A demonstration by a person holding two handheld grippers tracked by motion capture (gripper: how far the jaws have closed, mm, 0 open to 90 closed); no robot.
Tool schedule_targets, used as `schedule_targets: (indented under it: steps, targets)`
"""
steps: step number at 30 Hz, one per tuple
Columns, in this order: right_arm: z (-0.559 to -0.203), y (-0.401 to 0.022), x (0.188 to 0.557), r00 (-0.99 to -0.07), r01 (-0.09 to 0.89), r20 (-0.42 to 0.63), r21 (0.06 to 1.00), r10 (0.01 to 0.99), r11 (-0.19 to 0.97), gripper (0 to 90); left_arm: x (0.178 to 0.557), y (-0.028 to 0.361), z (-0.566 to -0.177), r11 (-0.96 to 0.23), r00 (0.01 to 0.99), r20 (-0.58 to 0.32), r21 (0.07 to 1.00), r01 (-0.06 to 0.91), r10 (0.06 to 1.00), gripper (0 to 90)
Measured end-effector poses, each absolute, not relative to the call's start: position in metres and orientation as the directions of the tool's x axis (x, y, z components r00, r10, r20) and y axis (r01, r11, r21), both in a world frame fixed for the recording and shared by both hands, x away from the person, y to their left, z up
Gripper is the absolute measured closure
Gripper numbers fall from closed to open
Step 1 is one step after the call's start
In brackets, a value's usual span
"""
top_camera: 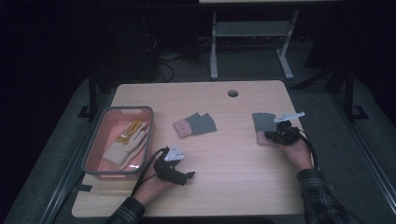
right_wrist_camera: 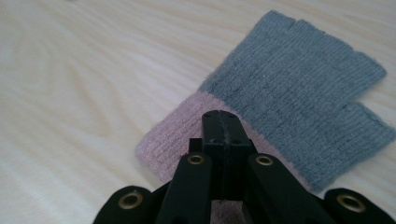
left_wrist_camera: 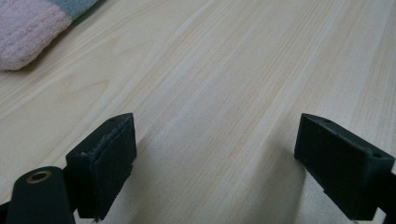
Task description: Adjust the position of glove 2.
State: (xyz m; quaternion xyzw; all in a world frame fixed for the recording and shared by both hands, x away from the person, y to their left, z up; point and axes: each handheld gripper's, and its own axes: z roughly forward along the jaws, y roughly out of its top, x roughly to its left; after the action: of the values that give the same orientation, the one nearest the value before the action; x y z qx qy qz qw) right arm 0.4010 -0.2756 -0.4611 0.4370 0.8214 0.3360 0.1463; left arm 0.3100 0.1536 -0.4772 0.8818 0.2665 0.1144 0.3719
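As R claw [right_wrist_camera: 221, 122] sits over cuff, glove [right_wrist_camera: 299, 88] fingers point away

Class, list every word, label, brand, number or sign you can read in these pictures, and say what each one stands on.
None: no readable text on the grey and pink gloves, the tan glove in the grey bin, the wooden table, the left gripper or the right gripper.

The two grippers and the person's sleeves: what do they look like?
Both the left gripper and the right gripper are black, each with a pale grey three-cornered plate on top and a black cable trailing back past the wrist. The jaws are flat black blocks on arms with brass-coloured rivets. The sleeves are dark plaid.
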Motion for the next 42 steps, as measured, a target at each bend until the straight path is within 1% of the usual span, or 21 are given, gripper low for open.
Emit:
schedule_targets:
  steps: [3,14,16,21,28,36,39,42]
  targets:
    - [-0.46,-0.269,0.395,-0.602,0.618,0.07,0.672,0.796,0.409,90.0,0.31,0.154,-0.477,-0.581,0.832,0.004,0.717,0.385,0.555,12.1]
    - [-0.458,-0.241,0.37,-0.674,0.584,0.064,0.656,0.736,0.478,90.0,0.31,0.153,-0.478,-0.575,0.83,-0.003,0.719,0.39,0.558,12.2]
    - [-0.458,-0.239,0.367,-0.676,0.584,0.065,0.655,0.734,0.48,90.0,0.31,0.153,-0.477,-0.577,0.83,-0.002,0.718,0.389,0.557,12.2]
    - [-0.457,-0.224,0.347,-0.711,0.563,0.072,0.655,0.7,0.504,90.0,0.31,0.153,-0.477,-0.577,0.83,-0.003,0.718,0.39,0.558,12.2]
    - [-0.458,-0.213,0.33,-0.746,0.53,0.067,0.663,0.663,0.529,90.0,0.31,0.154,-0.478,-0.578,0.831,0.003,0.72,0.384,0.556,12.2]
    - [-0.456,-0.191,0.297,-0.801,0.48,0.057,0.657,0.596,0.582,90.0,0.31,0.154,-0.478,-0.579,0.832,0.005,0.72,0.382,0.555,12.2]
    - [-0.453,-0.188,0.292,-0.812,0.458,0.04,0.663,0.583,0.593,90.0,0.31,0.154,-0.478,-0.579,0.832,0.005,0.72,0.382,0.555,12.2]
    - [-0.447,-0.197,0.296,-0.792,0.463,0.028,0.678,0.61,0.571,90.0,0.31,0.154,-0.478,-0.58,0.832,0.005,0.72,0.382,0.555,12.2]
